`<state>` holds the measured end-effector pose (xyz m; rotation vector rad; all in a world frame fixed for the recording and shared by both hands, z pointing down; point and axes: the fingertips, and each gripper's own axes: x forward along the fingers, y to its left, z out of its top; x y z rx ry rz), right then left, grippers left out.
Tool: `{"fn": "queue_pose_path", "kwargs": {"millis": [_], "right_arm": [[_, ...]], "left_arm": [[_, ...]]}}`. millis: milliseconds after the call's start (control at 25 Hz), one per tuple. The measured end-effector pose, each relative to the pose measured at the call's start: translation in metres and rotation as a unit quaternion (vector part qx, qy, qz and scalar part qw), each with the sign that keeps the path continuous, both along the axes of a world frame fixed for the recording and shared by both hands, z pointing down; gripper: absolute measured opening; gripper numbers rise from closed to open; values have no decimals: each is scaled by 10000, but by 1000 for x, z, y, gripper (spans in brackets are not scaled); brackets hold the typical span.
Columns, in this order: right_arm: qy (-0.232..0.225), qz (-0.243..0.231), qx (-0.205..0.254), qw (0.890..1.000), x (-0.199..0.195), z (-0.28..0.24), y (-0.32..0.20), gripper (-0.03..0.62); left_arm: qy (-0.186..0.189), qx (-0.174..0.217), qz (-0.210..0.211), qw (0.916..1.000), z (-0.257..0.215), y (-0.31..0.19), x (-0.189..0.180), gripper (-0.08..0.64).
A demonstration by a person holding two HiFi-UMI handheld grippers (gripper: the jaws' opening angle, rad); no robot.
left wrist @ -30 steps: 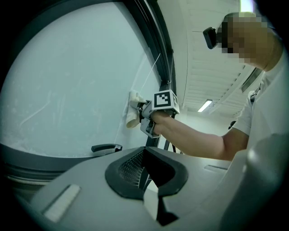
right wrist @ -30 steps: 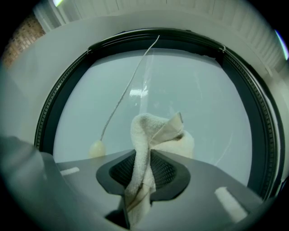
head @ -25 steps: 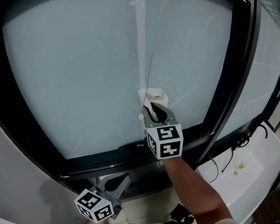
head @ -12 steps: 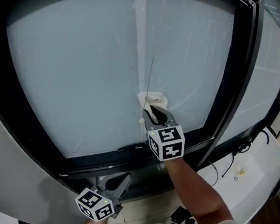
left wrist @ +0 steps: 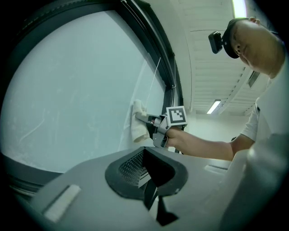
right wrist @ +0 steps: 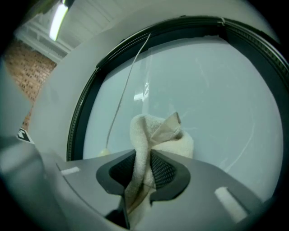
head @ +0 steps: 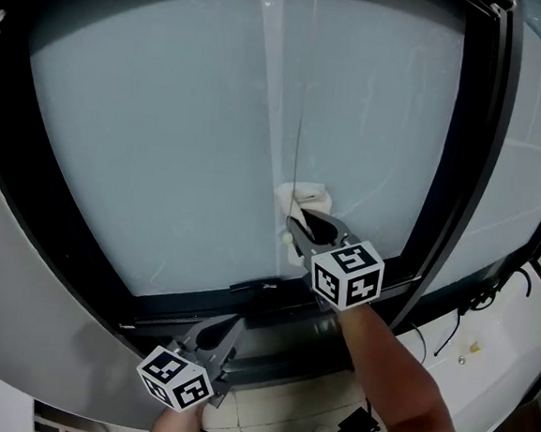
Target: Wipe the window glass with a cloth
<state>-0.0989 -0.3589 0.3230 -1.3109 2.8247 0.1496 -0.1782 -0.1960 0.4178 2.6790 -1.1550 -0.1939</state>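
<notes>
The window glass (head: 165,135) fills most of the head view inside a black frame. A cream cloth (head: 306,200) is bunched against the lower middle of the pane. My right gripper (head: 309,225) is shut on the cloth and holds it to the glass. In the right gripper view the cloth (right wrist: 156,135) is pinched between the ribbed pads and bulges toward the glass (right wrist: 216,90). My left gripper (head: 221,330) hangs low under the sill, away from the pane, jaws together and empty. From the left gripper view (left wrist: 143,169) the cloth (left wrist: 139,124) sits flat on the glass (left wrist: 67,99).
A thin cord (head: 301,110) hangs down the pane just above the cloth. A black mullion (head: 462,180) divides off a second pane on the right. A white box (head: 500,339) with cables sits low right. Grey wall (head: 17,320) curves round the left.
My right gripper and the cloth have shifted slightly right along the lower glass. The left gripper has stayed low under the sill.
</notes>
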Motion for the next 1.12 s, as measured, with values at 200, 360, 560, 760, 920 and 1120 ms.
{"fn": "queue_pose_path", "kwargs": {"millis": [200, 360, 560, 760, 920, 1120], "right_arm": [[-805, -647, -415, 9938, 46, 8, 21, 89], [-1033, -464, -667, 9913, 89, 35, 39, 91], [-1088, -513, -972, 9880, 111, 70, 82, 91], [-745, -934, -885, 9889, 103, 87, 130, 91], [-401, -1271, -818, 9877, 96, 101, 166, 91], [-300, -1229, -1032, 9866, 102, 119, 183, 90]], "left_arm": [[99, -26, -205, 9997, -7, -1, 7, 17], [105, 81, -357, 9993, -13, 2, 14, 17], [-30, 294, -662, 9974, -16, 15, 16, 17], [-553, 427, -982, 9927, -6, 26, 10, 17], [-546, 316, -1162, 9912, 2, 38, -2, 17], [-596, 233, -1370, 9885, 6, 45, -19, 17]]}}
